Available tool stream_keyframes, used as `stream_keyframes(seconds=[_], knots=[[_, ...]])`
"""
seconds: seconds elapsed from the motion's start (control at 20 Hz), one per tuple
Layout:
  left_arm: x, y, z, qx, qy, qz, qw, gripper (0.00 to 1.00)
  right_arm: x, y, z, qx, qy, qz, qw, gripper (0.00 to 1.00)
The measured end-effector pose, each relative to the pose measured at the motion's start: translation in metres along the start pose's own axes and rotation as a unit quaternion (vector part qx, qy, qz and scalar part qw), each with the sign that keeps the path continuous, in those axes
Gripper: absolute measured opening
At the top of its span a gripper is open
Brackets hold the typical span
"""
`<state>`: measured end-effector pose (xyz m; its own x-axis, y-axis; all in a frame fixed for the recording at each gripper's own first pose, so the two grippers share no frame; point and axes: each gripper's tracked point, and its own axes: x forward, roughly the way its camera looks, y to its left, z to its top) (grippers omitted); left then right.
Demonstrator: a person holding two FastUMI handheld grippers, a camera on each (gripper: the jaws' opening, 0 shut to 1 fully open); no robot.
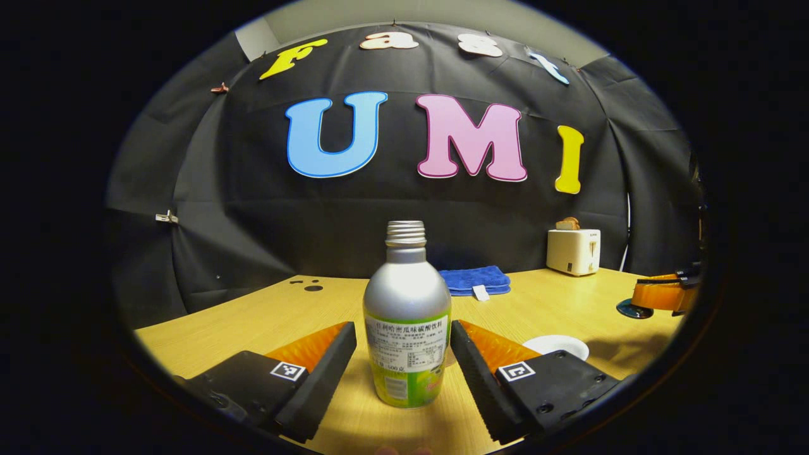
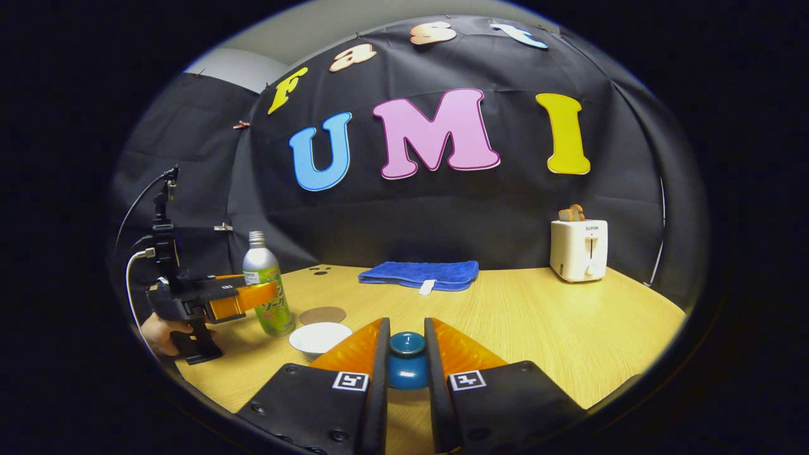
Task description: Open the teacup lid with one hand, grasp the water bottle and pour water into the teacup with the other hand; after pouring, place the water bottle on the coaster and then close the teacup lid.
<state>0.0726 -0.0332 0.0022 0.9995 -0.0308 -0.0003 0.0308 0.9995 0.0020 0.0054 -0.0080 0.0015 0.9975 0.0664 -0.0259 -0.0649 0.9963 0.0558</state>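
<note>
Left gripper view
Left hand-held gripper (image 1: 403, 354): wide open, a finger on each side of the bottle, small gaps showing, nothing gripped.
Bottle (image 1: 407, 328): upright on the table, uncapped, silver top, green label, between the fingers near the front edge.
Teacup (image 1: 556, 345): white, open, on the table just right of the right finger, partly hidden by it.
Right hand-held gripper (image 1: 667, 294): orange and black, at the table's right edge, above a dark round thing I cannot make out.
Towel (image 1: 475, 280): blue, folded, at the back edge behind the bottle.
Toaster (image 1: 573, 251): white, bread in its slot, back right corner.
Table (image 1: 253, 322): light wood.

Right gripper view
Right hand-held gripper (image 2: 406, 354): nearly closed, both fingers pressing the knob of the lid.
Lid (image 2: 407, 360): blue, held between the fingers; whether it rests on the table or hangs above it I cannot tell.
Teacup (image 2: 320, 336): white, uncovered, left of the lid, near the front edge.
Coaster (image 2: 322, 315): brown disc, flat, just behind the teacup.
Bottle (image 2: 265, 284): upright at the left edge, left of the coaster.
Left hand-held gripper (image 2: 259, 296): around the bottle's lower half; a hand (image 2: 165, 333) holds its grip.
Towel (image 2: 420, 273): back edge, middle.
Toaster (image 2: 578, 249): back right.
</note>
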Motion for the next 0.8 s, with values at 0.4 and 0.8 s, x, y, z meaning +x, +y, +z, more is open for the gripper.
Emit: stream_keyframes(seconds=[0.4,0.8], knots=[[-0.010,0.008,0.006,0.069,-0.007,0.002,0.998,0.80,0.003,0.003,-0.002,-0.027,-0.009,-0.005,1.000,0.32],[-0.018,-0.005,0.023,0.329,0.002,-0.022,0.944,0.80,0.004,0.002,-0.001,-0.026,-0.009,-0.011,1.000,0.31]])
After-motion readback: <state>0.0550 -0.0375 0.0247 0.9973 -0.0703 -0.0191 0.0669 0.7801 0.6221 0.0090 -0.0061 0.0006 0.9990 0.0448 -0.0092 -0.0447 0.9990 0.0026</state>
